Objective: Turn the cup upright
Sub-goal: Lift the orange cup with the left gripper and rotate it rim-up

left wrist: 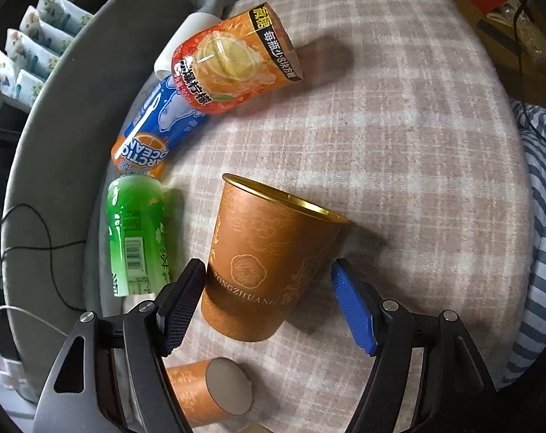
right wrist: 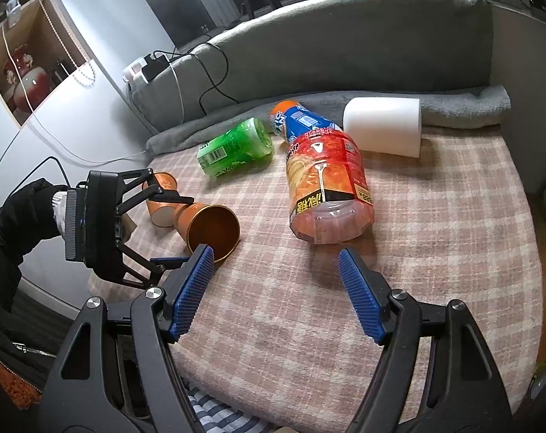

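An orange paper cup (left wrist: 269,256) with a gold inside lies on its side on the plaid cloth, mouth pointing away from my left gripper. My left gripper (left wrist: 269,288) is open, its fingers on either side of the cup's base end, not closed on it. In the right wrist view the cup (right wrist: 208,227) shows its open mouth, with the left gripper (right wrist: 164,229) around it. A second orange cup (left wrist: 208,393) lies on its side just behind. My right gripper (right wrist: 276,278) is open and empty, above the cloth.
A green bottle (right wrist: 233,146), a blue and orange bottle (right wrist: 302,122), a large red-orange bottle (right wrist: 327,187) and a white roll (right wrist: 383,130) lie on the plaid cloth (right wrist: 435,252). A grey sofa back (right wrist: 345,36) with cables rises behind. Striped fabric (left wrist: 540,216) borders one edge.
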The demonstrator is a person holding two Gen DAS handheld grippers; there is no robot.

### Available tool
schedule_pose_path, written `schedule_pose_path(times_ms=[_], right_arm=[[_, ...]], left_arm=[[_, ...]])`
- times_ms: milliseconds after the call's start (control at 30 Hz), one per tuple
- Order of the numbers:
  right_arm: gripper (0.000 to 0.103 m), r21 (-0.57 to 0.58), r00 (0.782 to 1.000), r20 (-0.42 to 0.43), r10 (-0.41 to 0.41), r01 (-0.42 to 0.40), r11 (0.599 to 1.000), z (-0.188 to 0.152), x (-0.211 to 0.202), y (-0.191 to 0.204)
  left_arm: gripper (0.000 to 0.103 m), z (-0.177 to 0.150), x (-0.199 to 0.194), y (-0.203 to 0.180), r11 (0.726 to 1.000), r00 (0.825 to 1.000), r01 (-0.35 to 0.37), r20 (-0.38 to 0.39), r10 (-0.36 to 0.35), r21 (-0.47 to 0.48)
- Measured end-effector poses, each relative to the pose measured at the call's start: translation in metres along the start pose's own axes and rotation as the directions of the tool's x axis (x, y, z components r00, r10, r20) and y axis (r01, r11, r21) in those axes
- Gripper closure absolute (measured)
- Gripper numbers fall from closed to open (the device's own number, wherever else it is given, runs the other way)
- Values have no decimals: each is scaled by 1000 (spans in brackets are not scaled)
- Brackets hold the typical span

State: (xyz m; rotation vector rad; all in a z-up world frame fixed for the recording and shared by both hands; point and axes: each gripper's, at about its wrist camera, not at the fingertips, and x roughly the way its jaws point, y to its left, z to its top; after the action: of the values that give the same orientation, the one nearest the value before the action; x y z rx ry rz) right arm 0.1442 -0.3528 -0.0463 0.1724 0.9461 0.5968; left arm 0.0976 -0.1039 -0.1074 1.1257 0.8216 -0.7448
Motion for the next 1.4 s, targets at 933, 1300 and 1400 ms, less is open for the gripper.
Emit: schedule_pose_path(times_ms=[933, 1300, 1400], right_arm=[[28, 14, 1000, 11, -12, 12, 1000, -8, -1, -2], [28, 70, 999, 31, -36, 34, 997, -12, -8, -17], [28, 69, 999, 34, -35, 33, 997, -13, -7, -16]], left_arm=[[35, 28, 49, 69, 908, 971, 217, -17, -239, -359], [41, 39, 55, 86, 867, 978, 193, 15, -210, -459], [41, 30, 46, 96, 809, 981, 195, 119, -155, -554]])
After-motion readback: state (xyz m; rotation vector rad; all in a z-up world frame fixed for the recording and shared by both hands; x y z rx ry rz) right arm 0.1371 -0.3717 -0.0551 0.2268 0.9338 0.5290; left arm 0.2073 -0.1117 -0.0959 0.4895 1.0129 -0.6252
